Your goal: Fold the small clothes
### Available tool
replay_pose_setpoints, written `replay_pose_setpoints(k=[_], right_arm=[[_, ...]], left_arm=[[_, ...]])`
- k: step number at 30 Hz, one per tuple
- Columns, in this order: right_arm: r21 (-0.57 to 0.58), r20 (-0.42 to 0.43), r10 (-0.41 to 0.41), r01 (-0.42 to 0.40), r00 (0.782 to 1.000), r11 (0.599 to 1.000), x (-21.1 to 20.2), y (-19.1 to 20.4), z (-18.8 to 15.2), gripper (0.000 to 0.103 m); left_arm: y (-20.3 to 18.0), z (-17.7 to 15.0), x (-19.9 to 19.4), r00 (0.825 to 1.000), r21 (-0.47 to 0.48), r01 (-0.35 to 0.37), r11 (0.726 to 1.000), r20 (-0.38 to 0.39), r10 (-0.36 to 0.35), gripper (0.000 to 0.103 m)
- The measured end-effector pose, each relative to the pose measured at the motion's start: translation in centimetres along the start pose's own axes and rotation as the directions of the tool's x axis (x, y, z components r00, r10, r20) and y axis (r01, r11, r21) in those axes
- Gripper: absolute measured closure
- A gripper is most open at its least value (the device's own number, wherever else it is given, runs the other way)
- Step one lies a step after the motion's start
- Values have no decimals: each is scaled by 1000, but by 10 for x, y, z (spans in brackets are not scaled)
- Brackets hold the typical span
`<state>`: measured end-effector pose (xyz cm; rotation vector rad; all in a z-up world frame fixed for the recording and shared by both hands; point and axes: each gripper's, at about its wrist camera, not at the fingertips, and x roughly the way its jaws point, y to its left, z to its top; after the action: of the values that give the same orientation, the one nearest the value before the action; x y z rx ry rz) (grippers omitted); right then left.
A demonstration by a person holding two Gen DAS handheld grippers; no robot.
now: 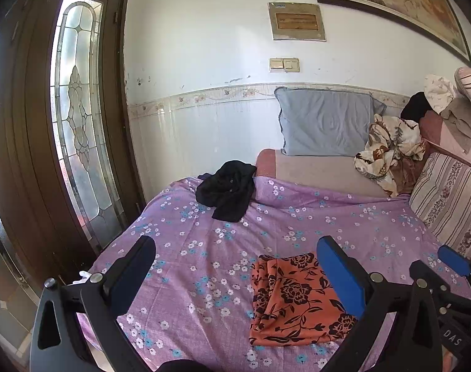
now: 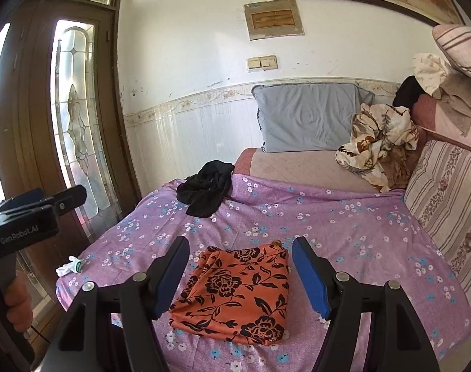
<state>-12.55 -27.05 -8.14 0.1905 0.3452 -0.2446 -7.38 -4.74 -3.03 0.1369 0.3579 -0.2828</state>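
An orange cloth with black flowers lies folded flat on the purple flowered bedsheet. My right gripper hovers just above and in front of it, open, its fingers framing the cloth without touching it. To the cloth's left my left gripper stands wide open and empty. A hand holds it at the left edge of the right wrist view. A crumpled black garment sits at the far end of the sheet.
A small white item lies near the bed's left edge, beside the wooden door with leaded glass. At the back are a grey pillow and a crumpled floral blanket. Striped cushions line the right side.
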Motion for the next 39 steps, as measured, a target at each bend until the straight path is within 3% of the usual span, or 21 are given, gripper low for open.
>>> replay_pose_setpoints(k=[12, 27, 39], right_arm=[[-32, -19, -6, 5, 1000, 999, 11, 13, -3, 31], [-63, 95, 4, 2, 995, 998, -28, 34, 23, 31], [-84, 132, -5, 16, 991, 996, -33, 36, 24, 30]], left_arm=[[16, 0, 6, 1000, -32, 8, 999, -26, -9, 0], [39, 13, -23, 999, -82, -17, 996, 43, 20, 0], [36, 10, -9, 999, -69, -29, 997, 21, 31, 0]])
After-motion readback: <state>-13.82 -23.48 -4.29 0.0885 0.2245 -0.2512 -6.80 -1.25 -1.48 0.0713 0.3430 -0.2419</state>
